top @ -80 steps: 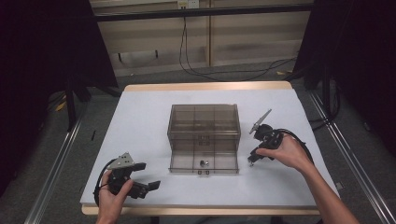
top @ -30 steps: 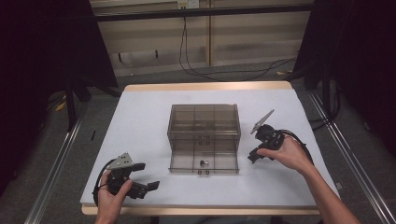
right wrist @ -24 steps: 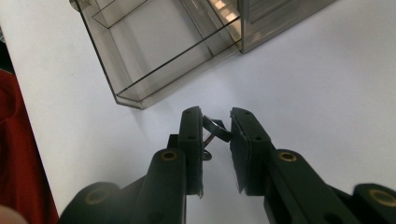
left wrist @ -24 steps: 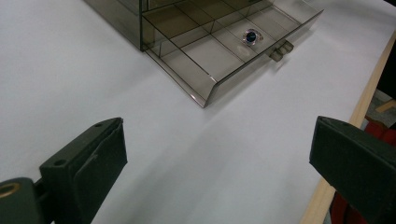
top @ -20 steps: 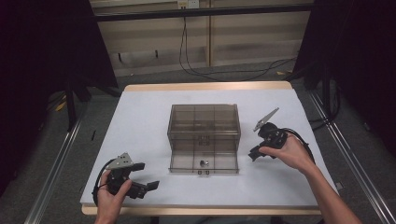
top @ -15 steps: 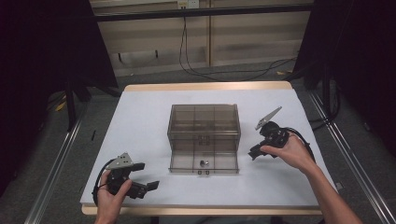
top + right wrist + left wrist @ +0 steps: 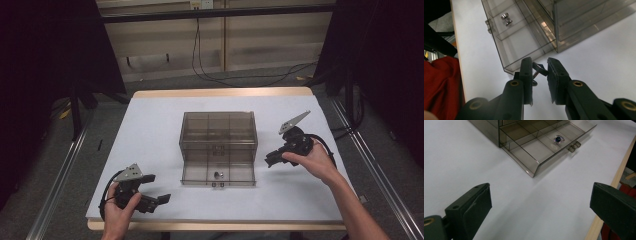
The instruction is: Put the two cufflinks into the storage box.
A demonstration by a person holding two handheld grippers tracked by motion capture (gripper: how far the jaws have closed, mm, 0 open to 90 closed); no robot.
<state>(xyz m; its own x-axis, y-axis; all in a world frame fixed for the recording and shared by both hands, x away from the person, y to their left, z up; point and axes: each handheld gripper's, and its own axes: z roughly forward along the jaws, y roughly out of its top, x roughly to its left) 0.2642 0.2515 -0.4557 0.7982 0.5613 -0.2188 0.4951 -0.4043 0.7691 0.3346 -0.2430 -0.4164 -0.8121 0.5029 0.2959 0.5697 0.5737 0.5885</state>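
- While the small piece [image 7: 540, 70], dark and too small to identify, sits pinched between the jaws of the right hand-held gripper [image 7: 539, 61], it hangs just above the surface [image 7: 604, 57], just off the drawer's near corner.
- Right hand-held gripper [image 7: 270, 160]: clamped on the piece, jaws nearly together, pointing toward the drawer from the box's right side.
- Drawer [image 7: 240, 175]: pulled out of the box [image 7: 218, 131] toward the person, and lying to the left of the right jaws in the high view. Its long axis runs left-right across the surface.
- Stud [image 7: 218, 174] lies in the drawer's middle compartment. The compartments nearest the right jaws look free.
- Judgement: the drop-off needs a short move leftward over the drawer's right wall. The right hand is much the nearer.
- Left hand-held gripper [image 7: 161, 199]: jaws wide apart, holding nothing, resting at the front-left, well apart from the drawer.
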